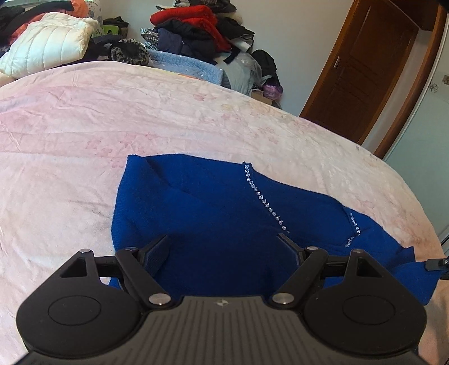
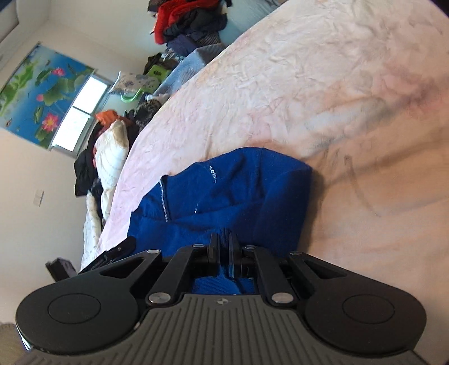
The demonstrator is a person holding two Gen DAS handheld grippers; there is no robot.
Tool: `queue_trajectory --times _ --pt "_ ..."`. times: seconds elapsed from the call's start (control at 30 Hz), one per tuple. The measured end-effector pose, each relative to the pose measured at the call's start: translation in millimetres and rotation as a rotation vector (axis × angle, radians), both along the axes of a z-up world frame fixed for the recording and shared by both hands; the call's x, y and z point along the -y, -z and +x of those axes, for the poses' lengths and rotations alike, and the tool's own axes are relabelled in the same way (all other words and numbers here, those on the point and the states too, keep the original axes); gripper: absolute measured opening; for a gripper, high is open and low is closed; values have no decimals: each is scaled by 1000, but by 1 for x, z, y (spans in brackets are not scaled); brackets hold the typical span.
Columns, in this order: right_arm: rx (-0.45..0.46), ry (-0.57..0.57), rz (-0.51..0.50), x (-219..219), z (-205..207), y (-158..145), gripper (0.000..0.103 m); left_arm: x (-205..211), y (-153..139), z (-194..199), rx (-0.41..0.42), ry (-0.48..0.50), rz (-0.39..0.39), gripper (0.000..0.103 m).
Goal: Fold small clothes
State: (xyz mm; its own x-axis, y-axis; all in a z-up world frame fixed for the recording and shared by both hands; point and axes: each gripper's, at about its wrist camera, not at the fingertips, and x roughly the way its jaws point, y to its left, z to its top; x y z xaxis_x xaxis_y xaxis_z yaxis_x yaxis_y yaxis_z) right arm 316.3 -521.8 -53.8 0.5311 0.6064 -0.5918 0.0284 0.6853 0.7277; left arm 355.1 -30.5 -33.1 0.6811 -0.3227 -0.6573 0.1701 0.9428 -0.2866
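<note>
Left gripper point(image 1: 224, 247) hangs over the near part of the blue sweater point(image 1: 213, 205), jaws spread wide, pinching nothing. Right gripper point(image 2: 223, 247) is clamped on a fold of that sweater point(image 2: 233, 185) (rhinestone trim showing). It lies on the pink bedspread point(image 1: 84, 126). Far side: piled clothes point(image 1: 193, 25).

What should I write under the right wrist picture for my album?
Right gripper pinching a blue sweater on the pink bedspread.

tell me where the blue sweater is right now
The blue sweater lies on the pink bedspread, under the open left gripper in the left wrist view; the right gripper pinches its edge.
</note>
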Motion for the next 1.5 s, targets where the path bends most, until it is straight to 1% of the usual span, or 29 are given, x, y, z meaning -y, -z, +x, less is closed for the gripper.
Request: queue_trajectory --times 0.07,0.17,0.23,0.27,0.33,0.37,0.4,0.43,0.5,0.57,0.6,0.67,0.73,0.8,0.83,0.9,0.97,1.0,1.03,1.1,1.17,1.23,1.27,1.3,1.37,1.4,1.43,1.47,1.5 --pt "-22 -8 -40 13 -1 2 10 1 4 3 -10 1 21 82" --pt "-34 5 -75 21 -5 7 10 4 8 4 3 2 37 82" --pt "-23 20 -72 24 -7 7 10 7 9 4 13 1 53 82" --pt "-17 25 -72 25 -7 6 10 8 9 4 14 1 58 84" --pt "-4 47 -82 25 -6 6 18 10 10 4 19 3 65 85" --pt "-14 50 -102 24 -5 7 22 11 10 4 21 3 69 85" --pt "-26 59 -127 24 -4 9 35 11 10 3 23 3 72 85" --pt "-26 76 -141 25 -5 9 38 11 9 3 22 1 71 85" --pt "7 102 -137 27 -11 4 38 8 4 1 18 -8 45 85" --pt "75 132 -185 22 -21 -10 38 5 -6 -6 34 -6 17 85" --pt "112 132 -186 17 -27 -18 38 4 -11 -9 52 2 7 85" --pt "176 70 -132 2 -35 -28 38 5 -19 -13 85 11 17 85" --pt "188 -35 -96 -24 -36 -29 45 10 -20 -11 96 22 55 85" --pt "162 -109 -118 -46 -30 -22 48 17 -15 -7 103 30 108 85" --pt "145 -126 -141 -54 -26 -17 48 19 -11 -4 96 27 127 85" --pt "95 -129 -163 -61 -18 -2 48 20 -2 0 74 28 144 85" --pt "58 -116 -203 -63 -13 11 49 21 6 2 63 30 184 85" --pt "46 -107 -222 -62 -11 16 47 22 9 2 62 32 208 85" --pt "38 -100 -213 -60 -10 19 45 23 12 1 62 38 227 85" --pt "33 -82 -173 -54 -12 26 42 25 16 0 73 62 268 85" --pt "28 -72 -152 -49 -12 31 36 27 19 1 74 72 286 90" --pt "6 -51 -138 -41 -10 36 19 28 21 3 74 73 292 93" --pt "-11 -38 -134 -36 -8 39 13 29 22 5 73 72 293 96" --pt "-30 -23 -132 -33 -7 42 1 29 22 6 71 73 296 96" --pt "-41 -1 -120 -31 -10 41 2 29 22 7 67 74 293 97" --pt "-30 3 -145 -34 -12 36 4 29 22 7 68 77 294 97" --pt "-12 4 -161 -38 -15 31 14 28 22 6 69 82 295 97" --pt "8 6 -167 -41 -17 25 21 28 22 6 72 86 297 97" --pt "26 10 -171 -43 -19 20 34 28 22 5 74 88 297 97"
